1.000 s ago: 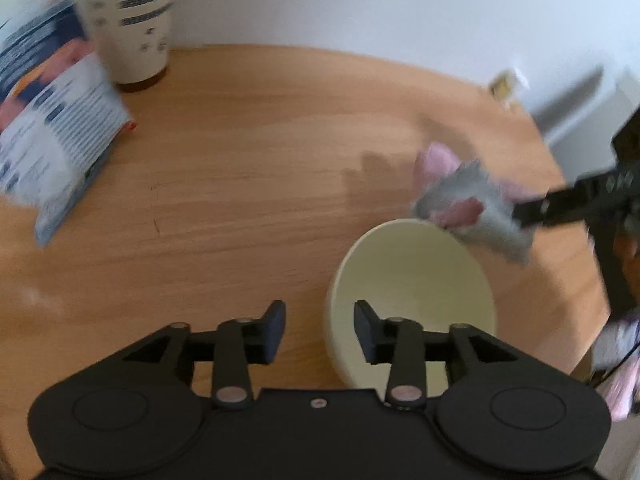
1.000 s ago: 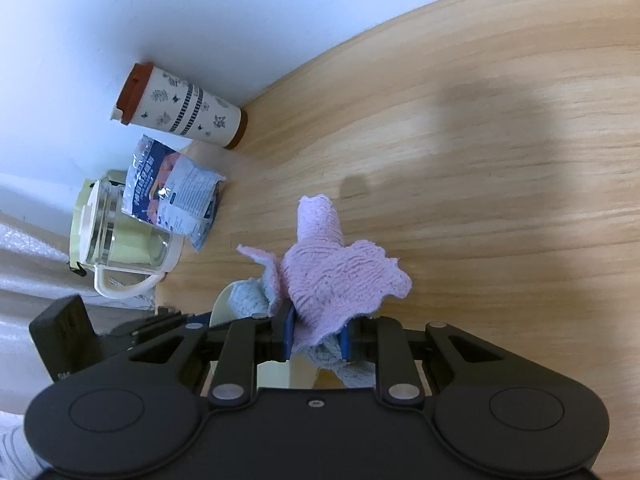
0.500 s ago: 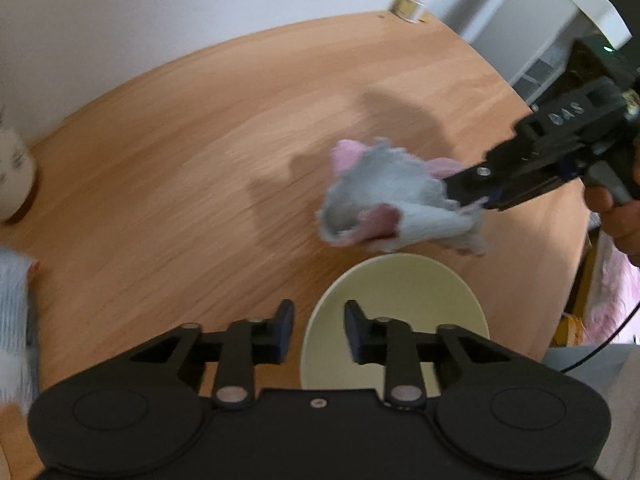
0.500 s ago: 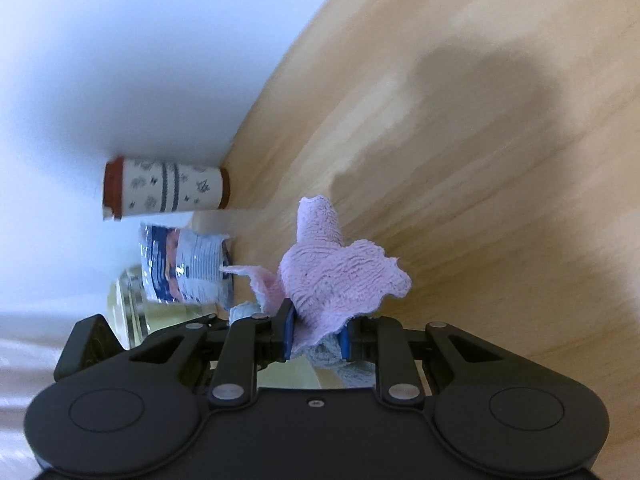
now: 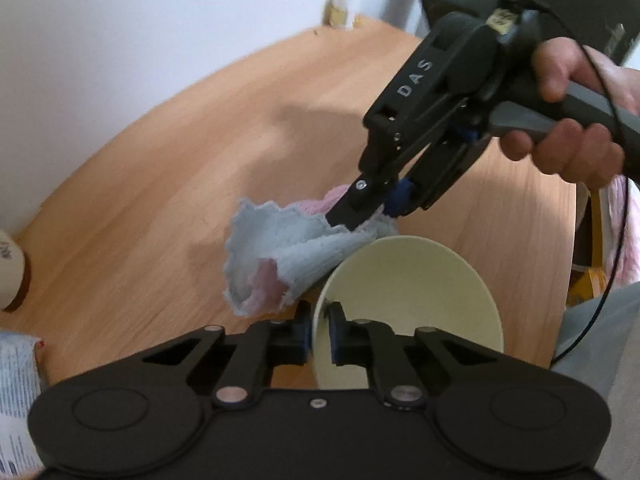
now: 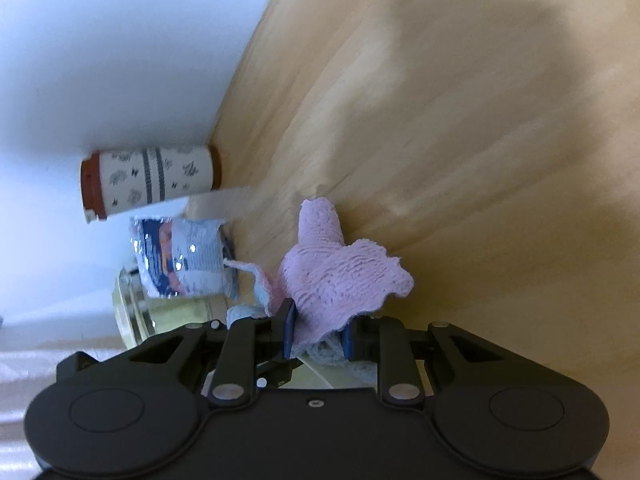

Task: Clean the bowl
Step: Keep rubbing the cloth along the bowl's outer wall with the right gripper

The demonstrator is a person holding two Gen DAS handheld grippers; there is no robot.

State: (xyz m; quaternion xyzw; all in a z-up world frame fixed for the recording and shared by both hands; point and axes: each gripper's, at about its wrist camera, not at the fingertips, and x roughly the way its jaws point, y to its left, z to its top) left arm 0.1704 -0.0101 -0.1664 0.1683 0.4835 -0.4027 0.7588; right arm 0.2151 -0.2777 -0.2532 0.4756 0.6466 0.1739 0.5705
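Note:
My left gripper [image 5: 319, 334] is shut on the rim of a pale yellow bowl [image 5: 416, 284], holding it tilted above the wooden table [image 5: 160, 200]. My right gripper [image 6: 317, 334] is shut on a pink and light-blue cloth [image 6: 336, 280]. In the left wrist view the right gripper [image 5: 372, 204] comes in from the upper right and holds the cloth [image 5: 276, 256] against the bowl's far left rim. Only a sliver of the bowl [image 6: 316, 380] shows under the right gripper.
A patterned paper cup with a brown lid [image 6: 152, 180] and a blue snack bag [image 6: 184, 256] stand at the table's far side near a glass kettle [image 6: 136, 316]. A small jar [image 5: 342, 10] sits by the wall. The table edge lies to the right.
My left gripper has closed on the bowl's rim and lifted and tilted it. My right gripper has brought the cloth down and closer, to the bowl's rim.

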